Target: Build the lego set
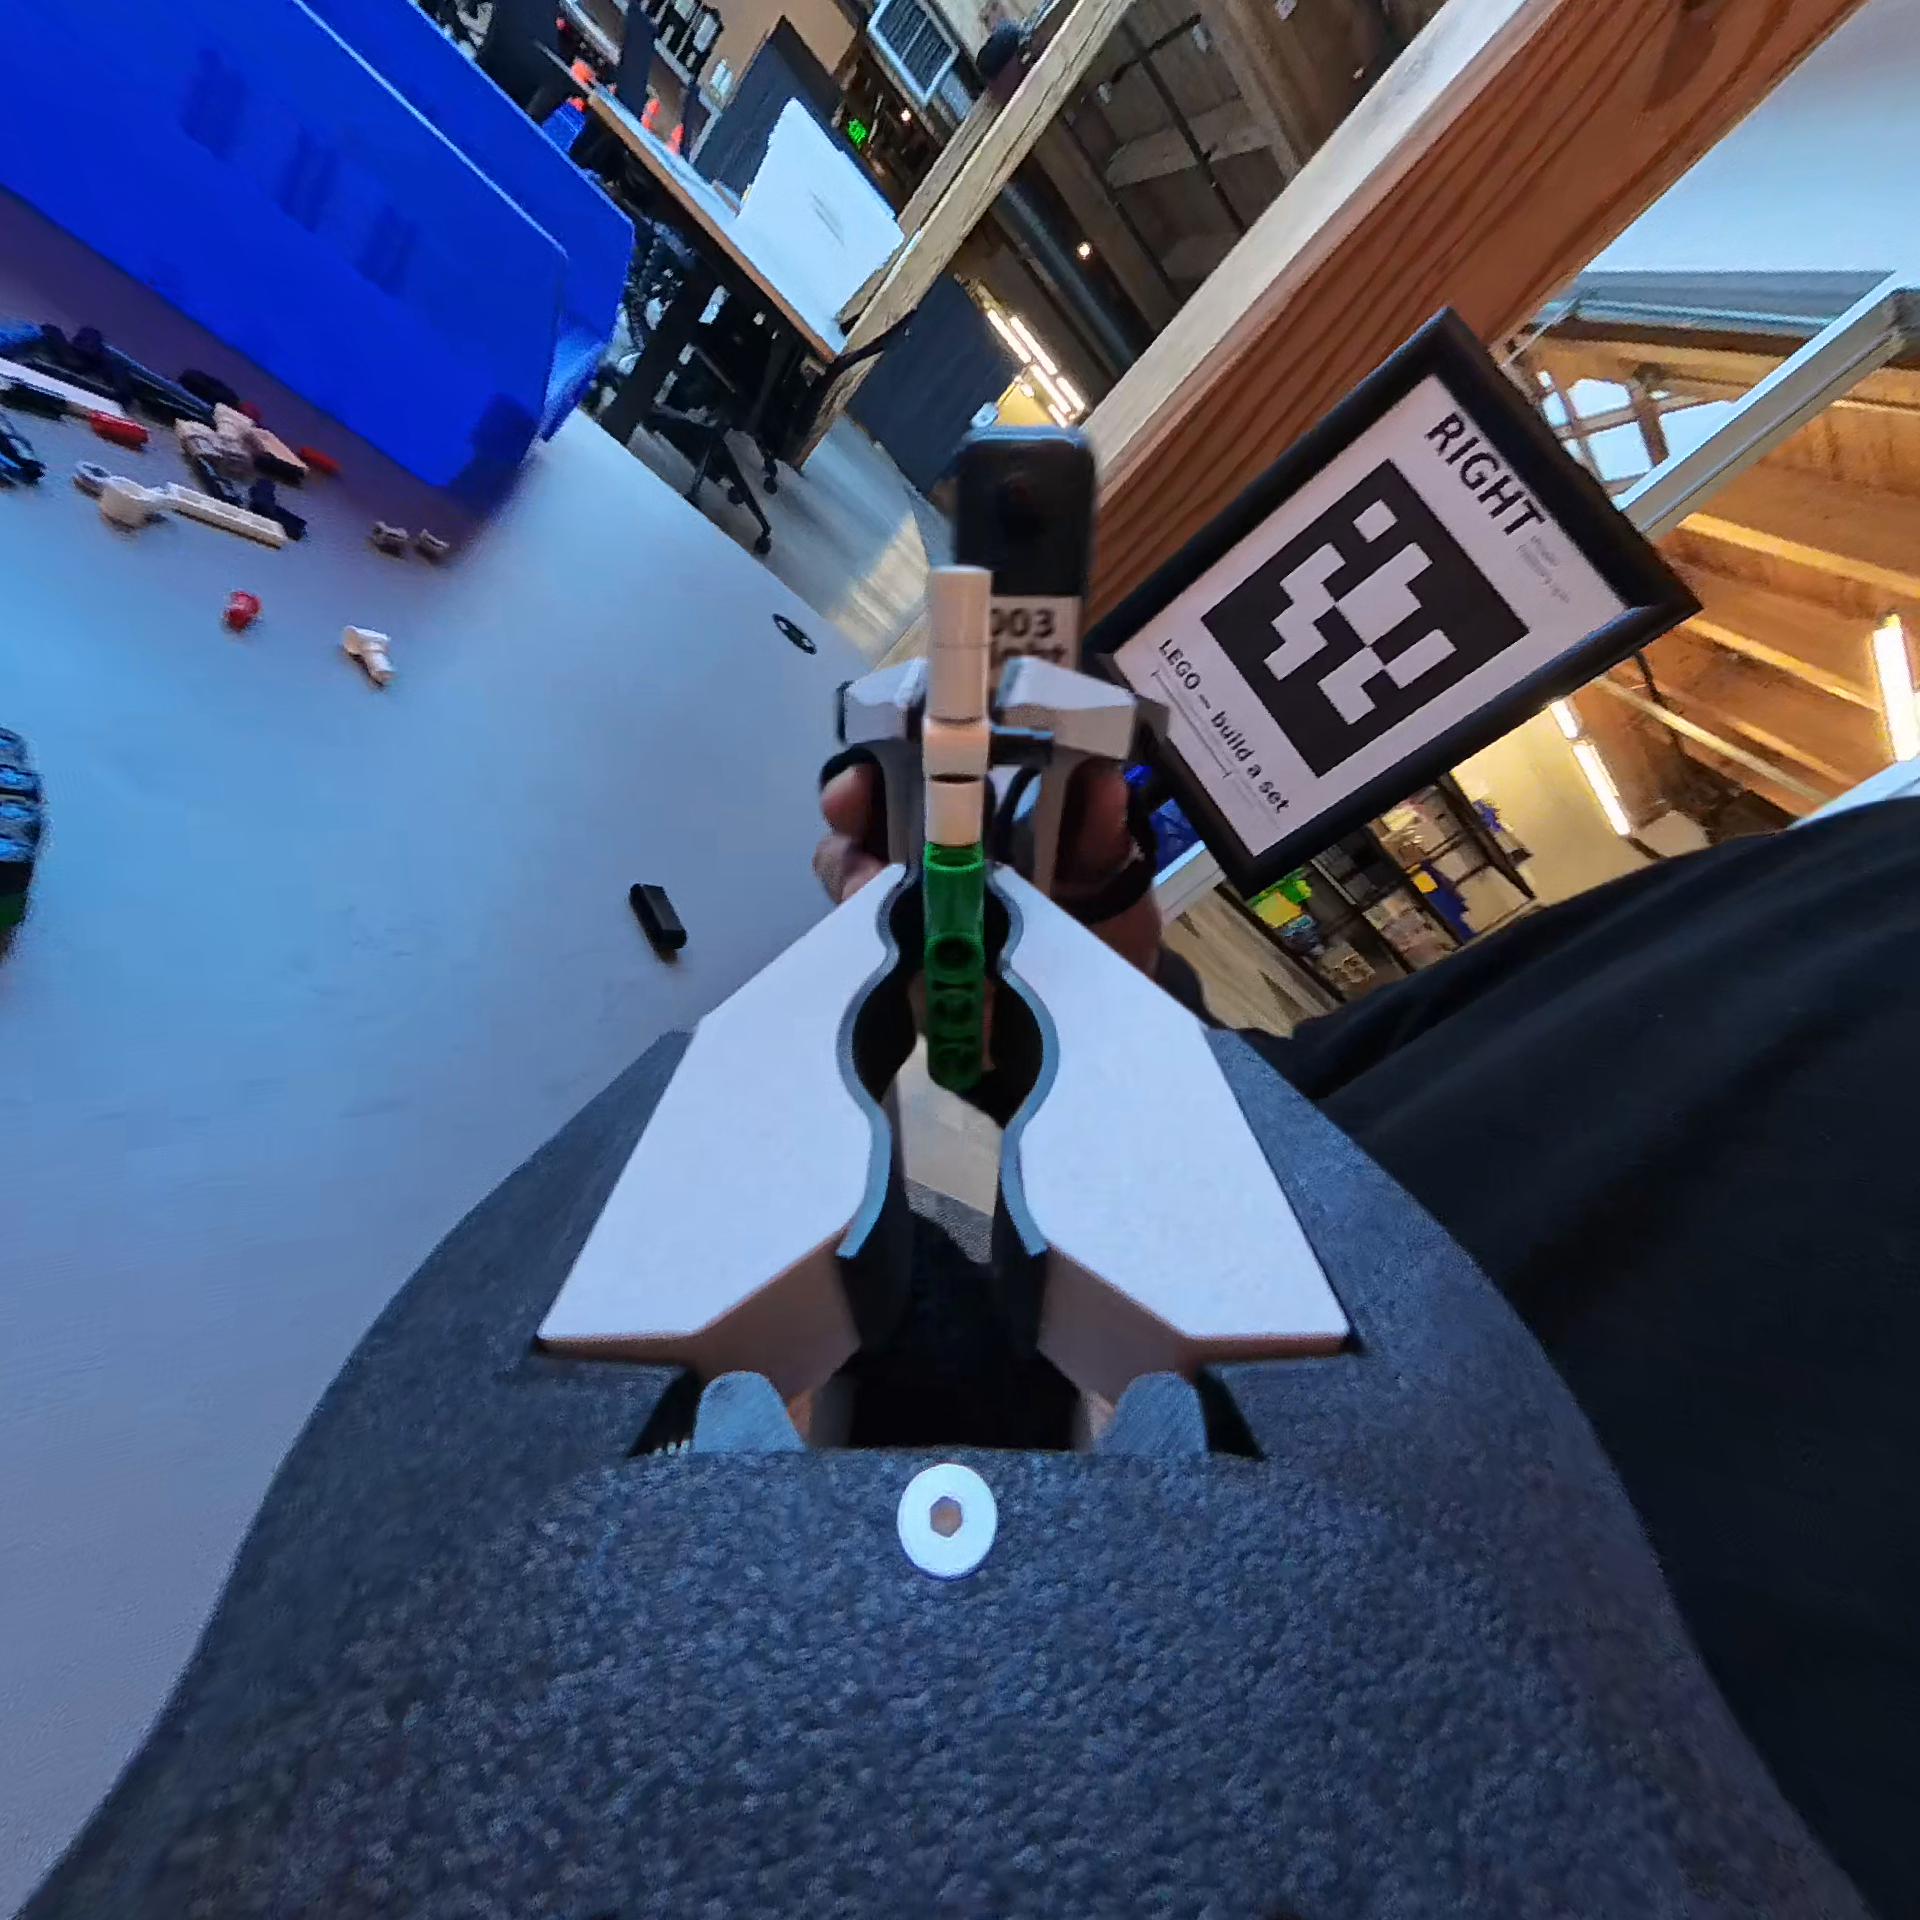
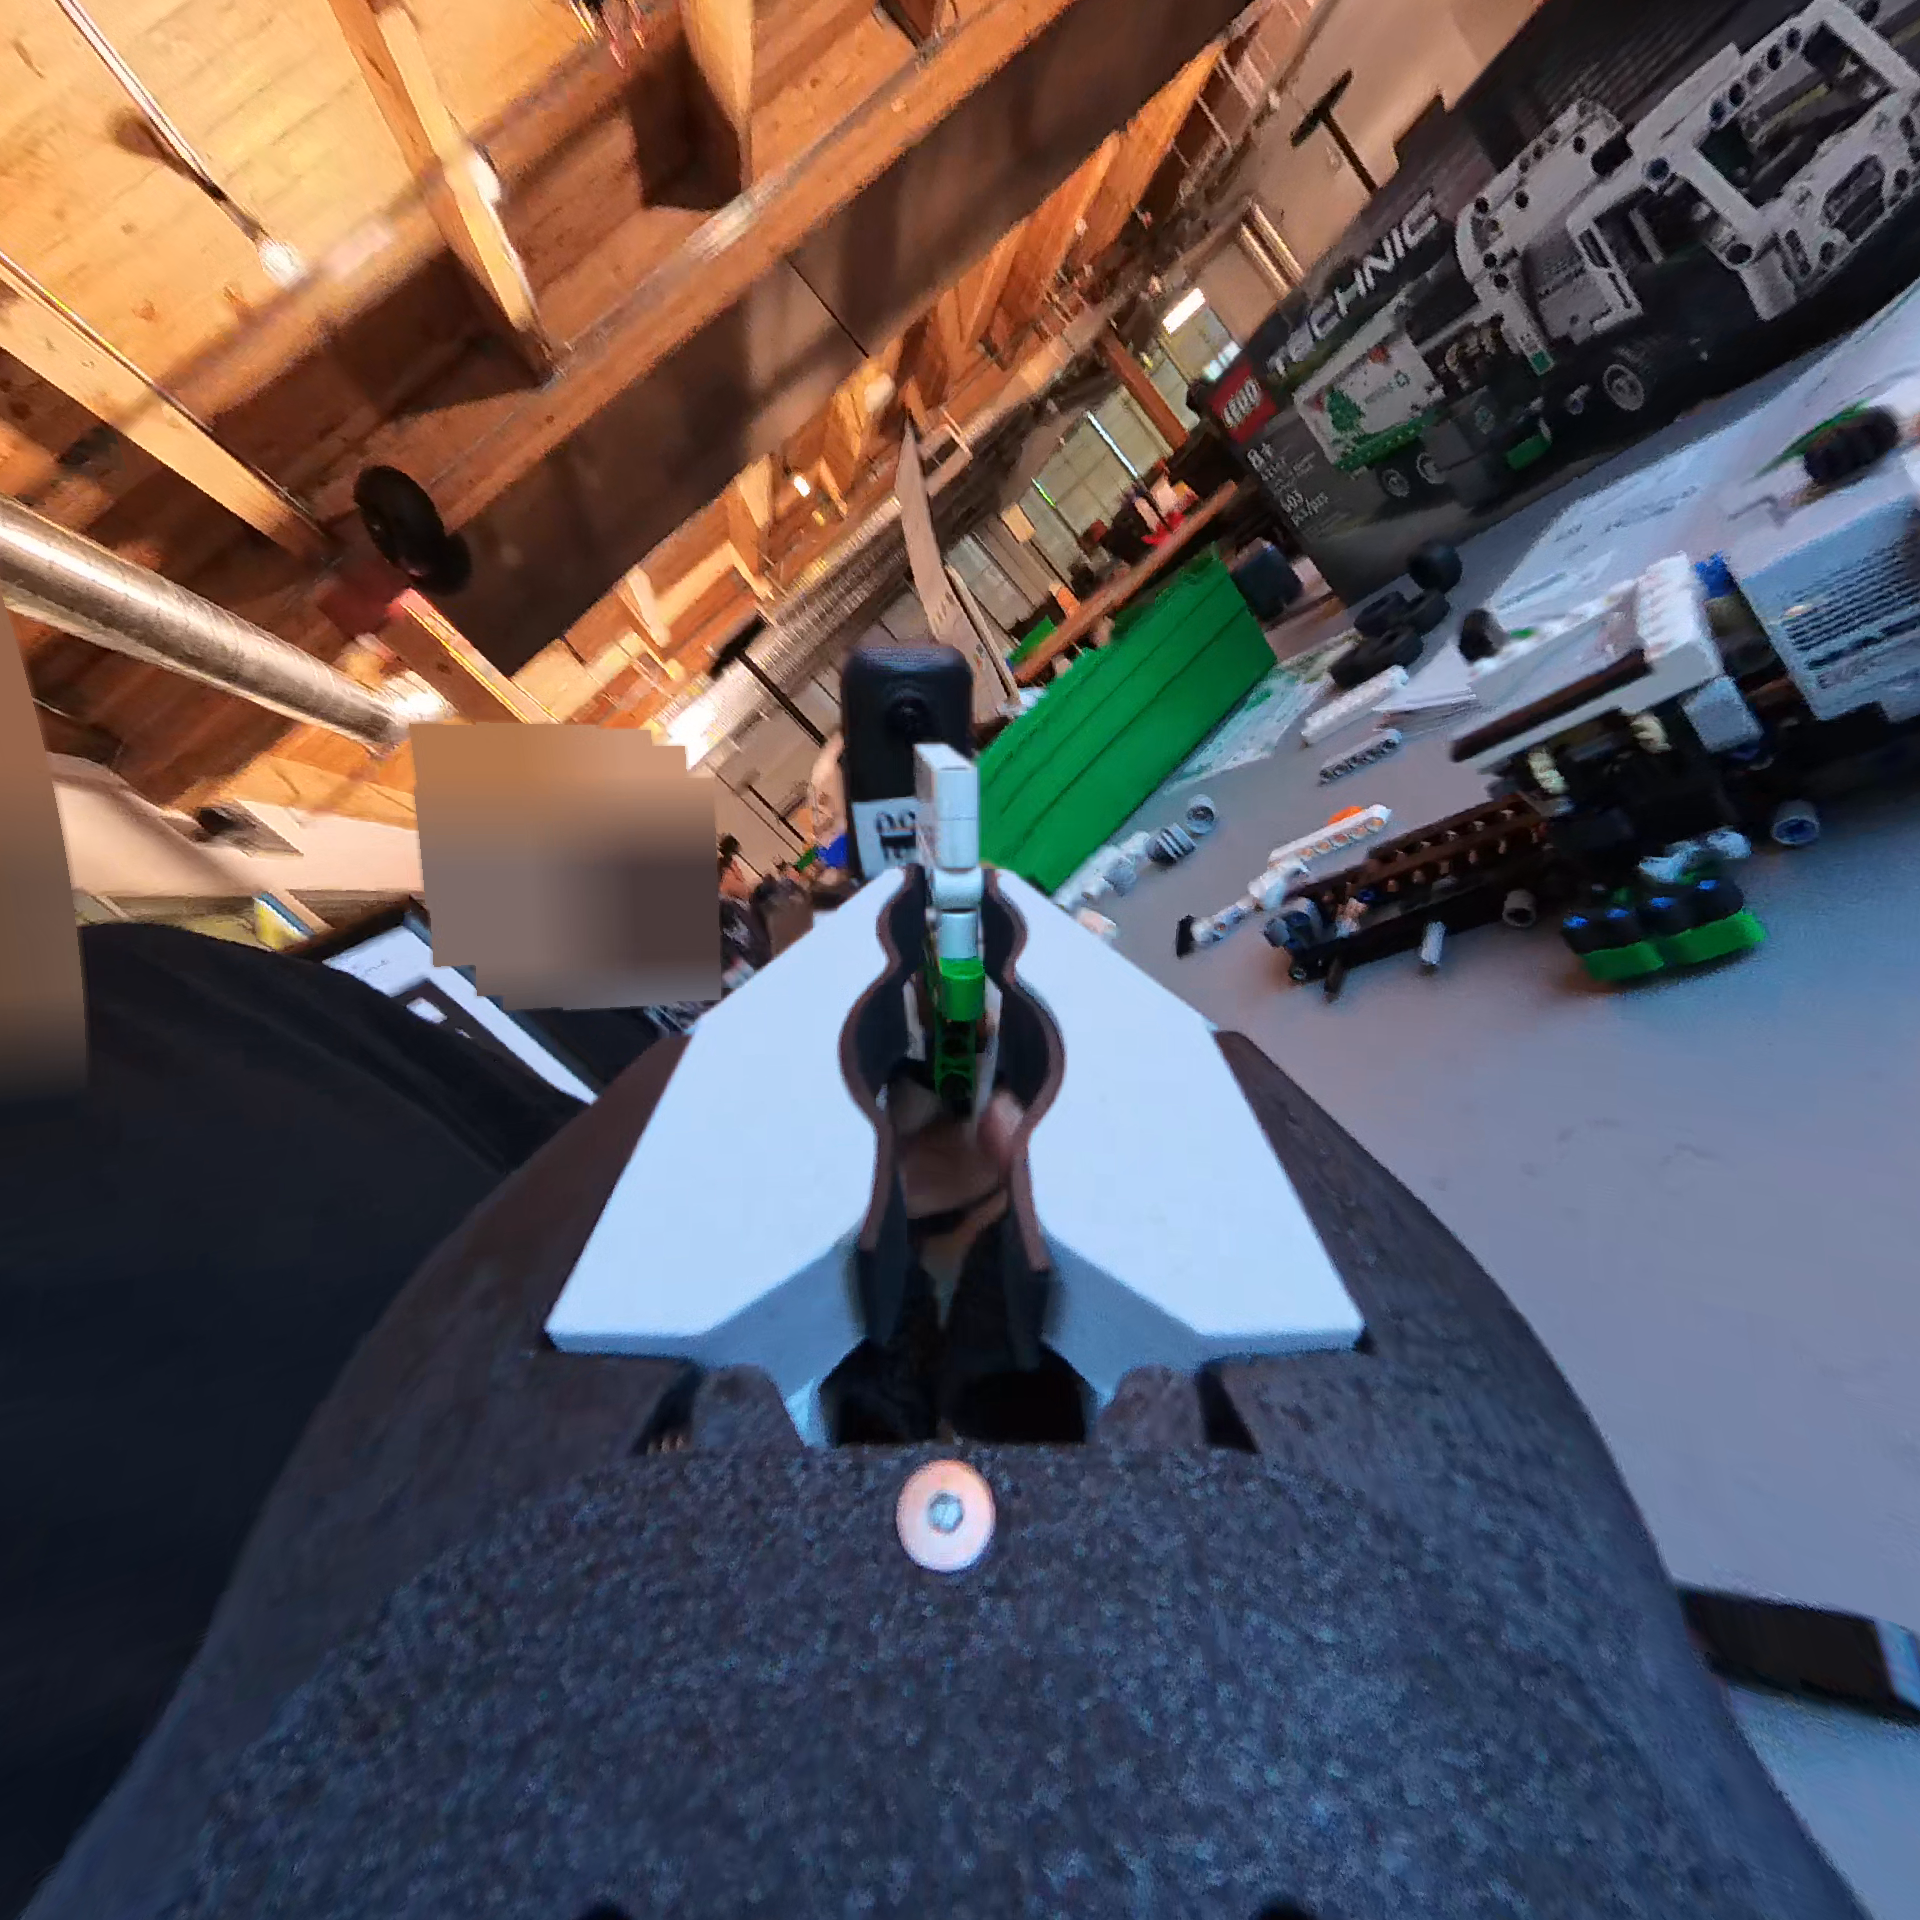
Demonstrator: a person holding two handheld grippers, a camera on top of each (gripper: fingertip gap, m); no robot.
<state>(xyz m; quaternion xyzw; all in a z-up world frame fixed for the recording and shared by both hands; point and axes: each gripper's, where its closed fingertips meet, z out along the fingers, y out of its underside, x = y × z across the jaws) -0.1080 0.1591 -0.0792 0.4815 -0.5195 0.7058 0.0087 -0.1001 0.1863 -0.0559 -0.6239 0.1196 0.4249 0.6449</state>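
Note:
A small assembly, a green Technic beam joined to a white connector piece, is held in the air between my two grippers, which face each other. My left gripper is shut on the green beam. My right gripper is shut on the white piece; the green beam shows through the gap below its tips. In the left wrist view the right gripper clamps the white piece from the far side, with a hand behind it.
A blue bin, loose pieces and a small black part lie on the grey table. A framed marker sign stands close by. The right wrist view shows a partly built truck chassis, tyres, a green bin and the set's box.

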